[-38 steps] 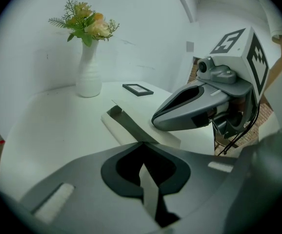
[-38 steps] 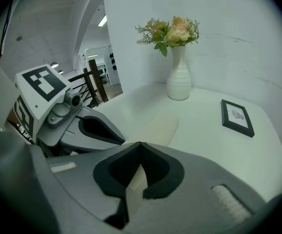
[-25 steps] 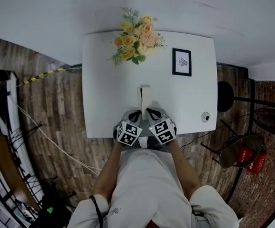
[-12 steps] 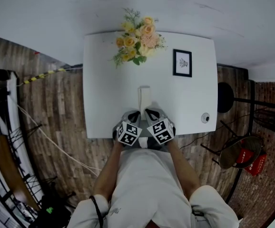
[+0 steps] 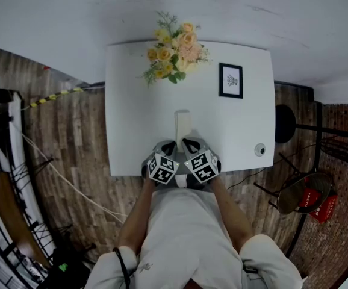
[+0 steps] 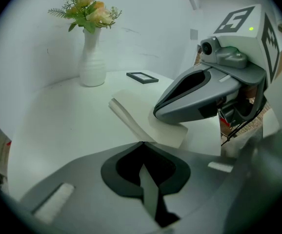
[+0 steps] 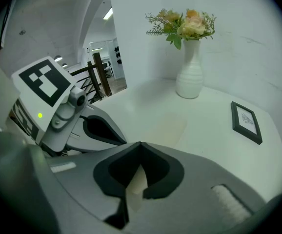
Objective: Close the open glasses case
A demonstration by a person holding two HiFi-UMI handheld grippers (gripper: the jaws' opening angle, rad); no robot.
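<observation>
Closing in hand: flat cream glasses case (image 5: 183,122) on white bench (image 5: 132,101); left hand-held gripper (image 6: 141,144), right hand-held gripper (image 7: 140,143) narrow, tips together; next fold flap

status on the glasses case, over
Left gripper and right gripper shut, side by side at white table's near edge. Cream flat glasses case open just ahead. Nothing in the way.

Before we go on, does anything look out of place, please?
Nothing spilled or damaged; only the frame lies flat on the table, not standing. The left tongs and right tongs grip the case.
</observation>
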